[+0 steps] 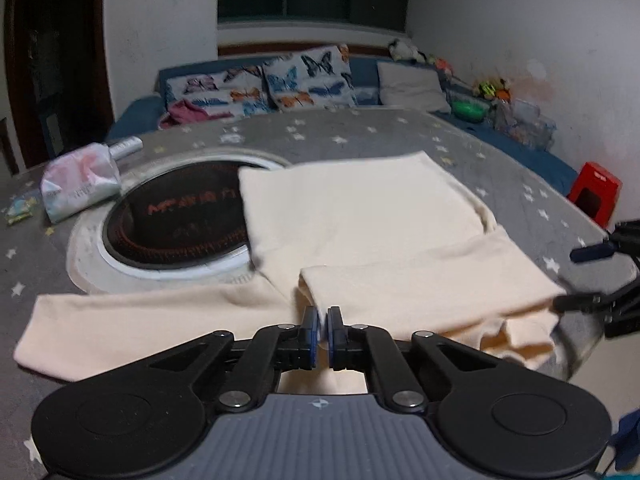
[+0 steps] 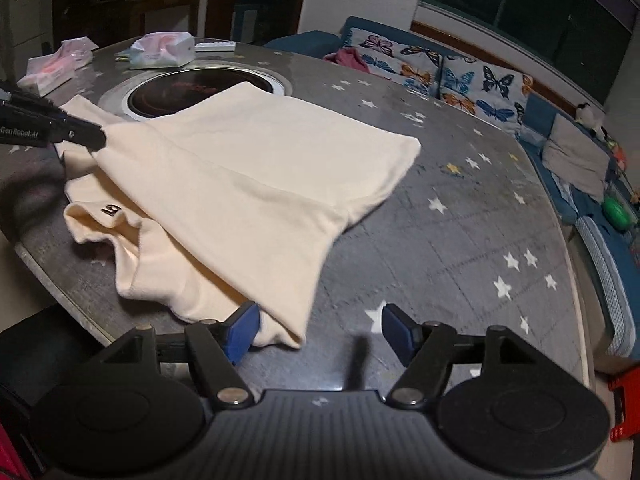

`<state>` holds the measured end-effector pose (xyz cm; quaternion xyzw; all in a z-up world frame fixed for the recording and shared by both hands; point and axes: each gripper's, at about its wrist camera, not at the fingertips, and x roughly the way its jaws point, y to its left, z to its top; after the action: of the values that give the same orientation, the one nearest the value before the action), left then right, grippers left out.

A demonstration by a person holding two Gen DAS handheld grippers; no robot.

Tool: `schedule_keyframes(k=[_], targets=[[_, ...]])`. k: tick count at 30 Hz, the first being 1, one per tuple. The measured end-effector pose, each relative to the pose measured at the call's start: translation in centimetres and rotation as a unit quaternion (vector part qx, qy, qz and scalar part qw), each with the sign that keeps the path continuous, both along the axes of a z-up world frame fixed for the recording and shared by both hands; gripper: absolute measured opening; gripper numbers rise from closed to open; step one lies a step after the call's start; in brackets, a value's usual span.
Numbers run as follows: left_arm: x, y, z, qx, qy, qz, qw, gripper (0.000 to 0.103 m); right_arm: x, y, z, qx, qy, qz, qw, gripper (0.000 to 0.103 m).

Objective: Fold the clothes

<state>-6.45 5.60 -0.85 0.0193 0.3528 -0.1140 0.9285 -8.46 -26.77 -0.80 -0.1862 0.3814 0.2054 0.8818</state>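
Left fingers [image 1: 323,326] pinch the cream shirt [image 2: 256,168] mid-fold while right fingers [image 2: 318,330] stand wide beside its hem on the desk [image 2: 460,232], likely needing closure next.

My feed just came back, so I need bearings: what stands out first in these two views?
The cream garment dominates, lying partly folded across the round grey star-patterned table, one edge over the dark round cooktop set in the table's middle. The left tool is pinched shut on a fold at the garment's near edge, while the right tool sits open at another corner. Behind the table, butterfly-print cushions line a blue sofa.
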Motion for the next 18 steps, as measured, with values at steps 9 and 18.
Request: schedule_keyframes(k=[9,18], targets=[[-0.2,0.8,0.1,0.008,0.001,0.010,0.9999,0.037,0.9,-0.3,2.7,0.040,-0.014,0.001,0.999,0.047],[0.8,-0.4,-1.1,-0.005,0.005,-0.010,0.9999,0.028,5.6,3.4,1.0,0.049,-0.004,0.035,0.998,0.032]])
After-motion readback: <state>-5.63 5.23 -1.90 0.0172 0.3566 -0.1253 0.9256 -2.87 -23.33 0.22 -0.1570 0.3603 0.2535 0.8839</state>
